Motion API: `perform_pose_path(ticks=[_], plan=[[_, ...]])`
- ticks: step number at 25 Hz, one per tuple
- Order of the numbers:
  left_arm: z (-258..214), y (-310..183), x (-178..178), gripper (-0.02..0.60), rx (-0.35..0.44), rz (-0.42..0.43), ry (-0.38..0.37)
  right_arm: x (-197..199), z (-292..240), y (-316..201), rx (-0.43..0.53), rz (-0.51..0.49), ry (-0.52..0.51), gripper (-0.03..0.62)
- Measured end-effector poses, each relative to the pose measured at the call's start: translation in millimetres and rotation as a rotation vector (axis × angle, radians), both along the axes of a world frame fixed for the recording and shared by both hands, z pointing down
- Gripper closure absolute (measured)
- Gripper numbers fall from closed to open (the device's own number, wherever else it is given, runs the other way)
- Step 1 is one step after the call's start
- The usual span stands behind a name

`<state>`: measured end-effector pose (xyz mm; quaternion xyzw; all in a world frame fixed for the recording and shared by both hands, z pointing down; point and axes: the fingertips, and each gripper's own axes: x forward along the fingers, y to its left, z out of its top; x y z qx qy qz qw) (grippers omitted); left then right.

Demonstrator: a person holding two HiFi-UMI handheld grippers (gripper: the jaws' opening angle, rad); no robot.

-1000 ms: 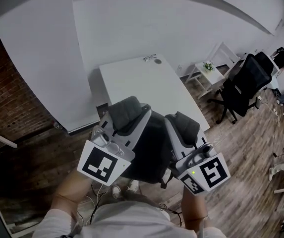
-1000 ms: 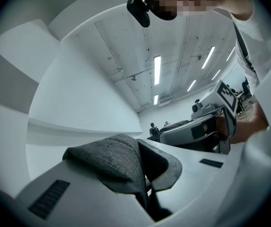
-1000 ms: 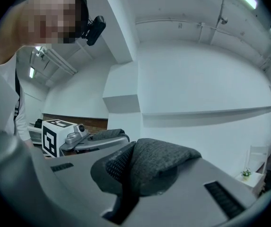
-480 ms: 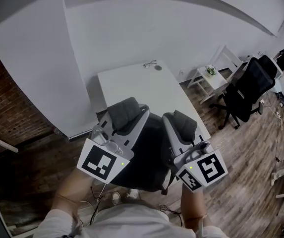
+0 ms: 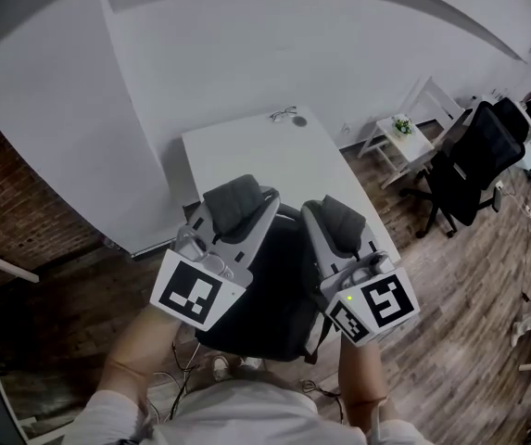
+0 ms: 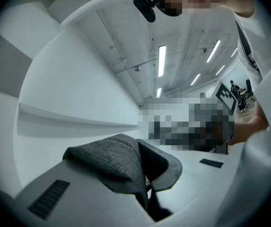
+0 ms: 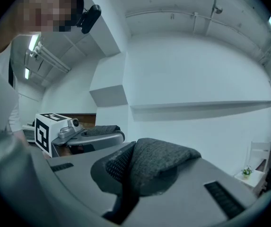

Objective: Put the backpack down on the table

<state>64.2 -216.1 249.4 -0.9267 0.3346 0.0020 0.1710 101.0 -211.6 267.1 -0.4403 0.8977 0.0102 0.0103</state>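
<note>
While the backpack [image 5: 279, 290] hangs at the near end of the white tabletop [image 5: 246, 156], the left gripper [image 5: 235, 204] and right gripper [image 5: 339, 219] are each closed tight on a padded shoulder strap [image 6: 118, 162], a sound hold for a soft bag likely to sag and slump.

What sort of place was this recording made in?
Probably an office or shared workspace: a white table stands against a plain white wall, a black swivel office chair sits on the wood-plank floor, and a brick wall shows at the left.
</note>
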Motion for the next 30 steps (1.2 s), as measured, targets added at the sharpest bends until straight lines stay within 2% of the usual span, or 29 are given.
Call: perform_pose_path(ticks=[4, 10, 14, 24, 27, 30], plan=[[17.6, -24.7, 1.2, 0.563, -0.019, -0.017, 0.013, 0.2, 17.8, -24.3, -0.003, 0.001, 0.052, 0.553], [49.2, -52.3, -0.6, 0.563, -0.04, -0.062, -0.059, 2.6, 40.3, -57.8, -0.018, 0.019, 0.096, 0.553], [68.6, -63.6, -4.9, 0.563, -0.064, -0.071, -0.069, 3.0, 54.5, -72.6, -0.026, 0.04, 0.115, 0.553], [126.7, -100.9, -10.1, 0.561, -0.237, -0.118, -0.126, 11.0, 92.3, -108.5, -0.107, 0.073, 0.117, 0.551], [148.7, -113.9, -7.2, 0.56, -0.273, -0.133, -0.163, 16.8, 110.0, -120.9, -0.153, 0.059, 0.106, 0.551], [175.7, -125.9, -2.5, 0.561, -0.347, -0.128, -0.196, 26.2, 133.9, -134.4, -0.214, 0.067, 0.126, 0.551]])
